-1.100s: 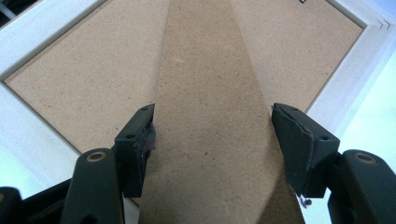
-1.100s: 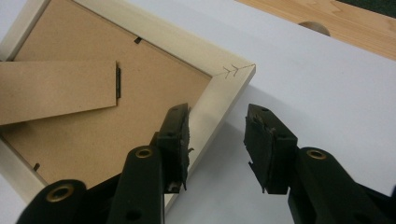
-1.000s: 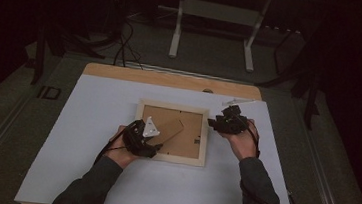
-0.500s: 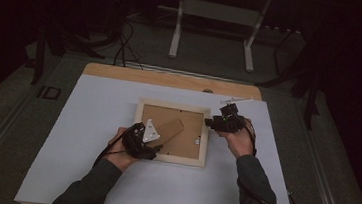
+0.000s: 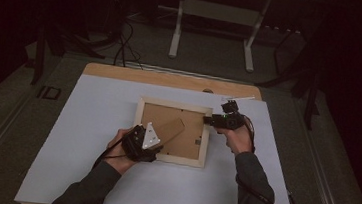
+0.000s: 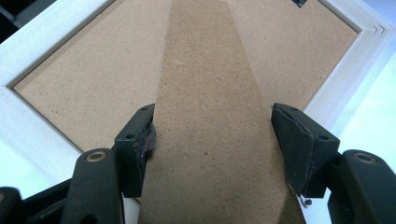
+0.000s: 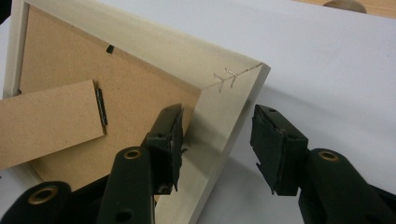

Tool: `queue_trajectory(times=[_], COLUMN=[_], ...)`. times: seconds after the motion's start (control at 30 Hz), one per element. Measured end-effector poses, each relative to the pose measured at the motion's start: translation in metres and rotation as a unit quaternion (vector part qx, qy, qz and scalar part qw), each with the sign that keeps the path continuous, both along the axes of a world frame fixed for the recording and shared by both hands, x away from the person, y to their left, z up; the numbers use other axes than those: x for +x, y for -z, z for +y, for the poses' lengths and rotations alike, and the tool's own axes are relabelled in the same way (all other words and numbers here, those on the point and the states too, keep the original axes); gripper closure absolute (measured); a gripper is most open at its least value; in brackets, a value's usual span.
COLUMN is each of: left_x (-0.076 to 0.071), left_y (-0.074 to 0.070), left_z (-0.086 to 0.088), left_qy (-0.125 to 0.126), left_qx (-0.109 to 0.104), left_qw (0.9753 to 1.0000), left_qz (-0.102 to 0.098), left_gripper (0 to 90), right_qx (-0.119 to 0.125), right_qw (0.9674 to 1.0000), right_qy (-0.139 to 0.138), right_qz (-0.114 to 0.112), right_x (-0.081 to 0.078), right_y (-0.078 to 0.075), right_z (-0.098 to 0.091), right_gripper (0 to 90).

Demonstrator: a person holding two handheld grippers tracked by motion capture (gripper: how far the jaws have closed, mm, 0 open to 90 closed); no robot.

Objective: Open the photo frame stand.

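Observation:
A pale wooden picture frame lies face down on the white sheet, its brown backing board up. A brown fibreboard stand leg is hinged to the backing and tilts up toward the frame's near left corner. My left gripper is at that corner, shut on the stand leg across its width. My right gripper is at the frame's far right corner. It straddles the right rail, open: the inner jaw touches the rail and the outer jaw stands a little off it.
The white sheet covers most of a wooden table, whose bare far edge shows. A small round knob sits on that edge. Beyond the table are a metal stand and cables on the dark floor.
The stand leg has swung up off the backing, held in my left gripper. My right gripper has moved slightly left onto the frame's right rail.

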State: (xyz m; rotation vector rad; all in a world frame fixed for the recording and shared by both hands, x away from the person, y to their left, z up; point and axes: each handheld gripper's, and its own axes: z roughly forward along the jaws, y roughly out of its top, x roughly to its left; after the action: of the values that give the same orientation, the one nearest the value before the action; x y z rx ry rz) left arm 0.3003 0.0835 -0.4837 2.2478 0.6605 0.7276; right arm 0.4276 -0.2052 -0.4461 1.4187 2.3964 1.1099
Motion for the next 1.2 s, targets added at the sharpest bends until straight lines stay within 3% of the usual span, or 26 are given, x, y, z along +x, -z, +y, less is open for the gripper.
queue_trajectory(times=[0.27,0.63,0.97,1.17,1.2], left_x=[-0.005,-0.006,0.001,0.005,0.007], left_y=[-0.001,0.002,0.005,0.003,0.002], left_z=[-0.001,0.002,0.007,0.010,0.013], left_qy=[0.006,0.010,0.013,0.022,0.026], left_qx=[0.006,0.001,-0.021,-0.036,-0.050], left_qw=[0.9997,0.9995,0.9997,0.9986,0.9972], left_qz=[-0.023,-0.030,0.003,0.032,0.049], left_gripper=[37.3,37.1,35.0,30.8,30.8], right_qx=[0.015,0.048,0.053,0.051,0.050], right_qw=[0.9997,0.9983,0.9983,0.9985,0.9985], right_qy=[-0.005,-0.001,0.008,0.008,0.007], right_qz=[0.018,0.033,0.023,0.019,0.019], right_x=[0.005,0.003,0.000,-0.002,-0.002], right_y=[-0.001,-0.001,0.000,-0.002,-0.002], right_z=[-0.002,-0.008,-0.007,-0.006,-0.005], right_gripper=[53.1,57.4,58.2,58.2,58.2])
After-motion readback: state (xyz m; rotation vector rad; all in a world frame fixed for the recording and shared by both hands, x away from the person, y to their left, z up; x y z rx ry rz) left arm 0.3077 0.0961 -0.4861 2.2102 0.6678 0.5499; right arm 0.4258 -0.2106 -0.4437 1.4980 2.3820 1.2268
